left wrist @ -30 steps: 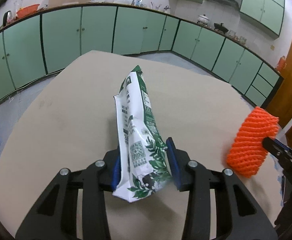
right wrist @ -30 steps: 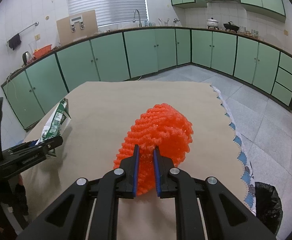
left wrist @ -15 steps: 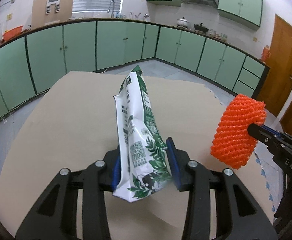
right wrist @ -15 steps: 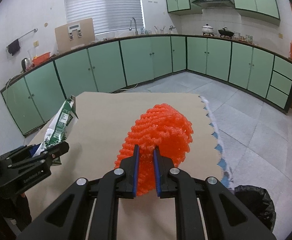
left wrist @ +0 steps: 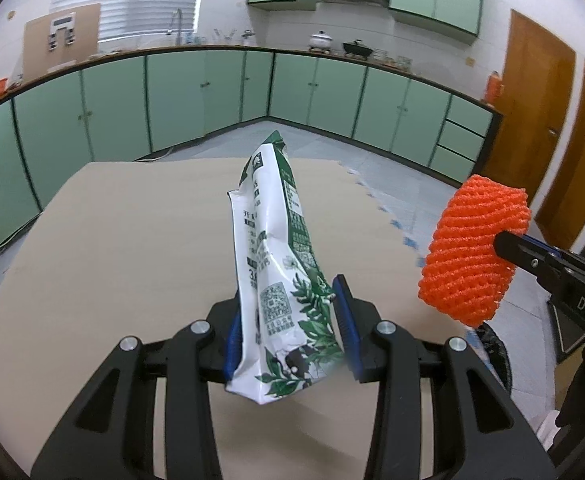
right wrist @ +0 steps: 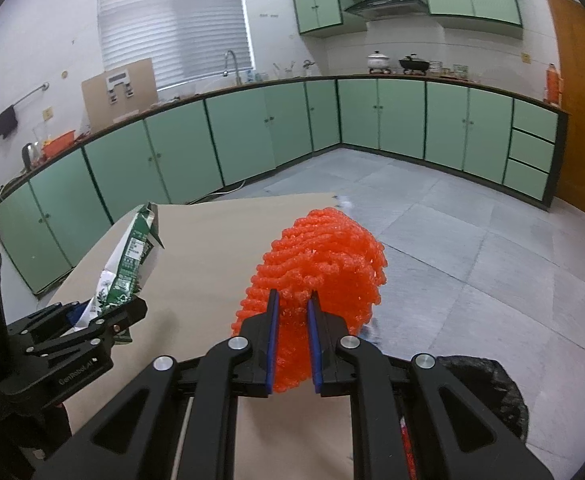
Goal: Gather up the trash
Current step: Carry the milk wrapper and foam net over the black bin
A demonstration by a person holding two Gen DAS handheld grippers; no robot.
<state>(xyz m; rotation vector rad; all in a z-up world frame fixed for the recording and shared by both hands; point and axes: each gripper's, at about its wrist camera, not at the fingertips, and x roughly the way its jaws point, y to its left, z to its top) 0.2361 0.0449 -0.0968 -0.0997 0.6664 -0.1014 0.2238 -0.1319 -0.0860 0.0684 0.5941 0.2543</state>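
The left gripper (left wrist: 288, 340) clamps one white-and-green crumpled plastic wrapper (left wrist: 278, 276); the right gripper (right wrist: 292, 344) pinches one orange foam net sleeve (right wrist: 316, 276). Both pieces hang above the bare beige desk (left wrist: 124, 240). Judging by this, only dropping them into the black-lined bin (right wrist: 488, 384) remains.

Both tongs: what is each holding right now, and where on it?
Left tongs clamp the green-white bag near its lower end; right tongs pinch the orange foam net's near edge.
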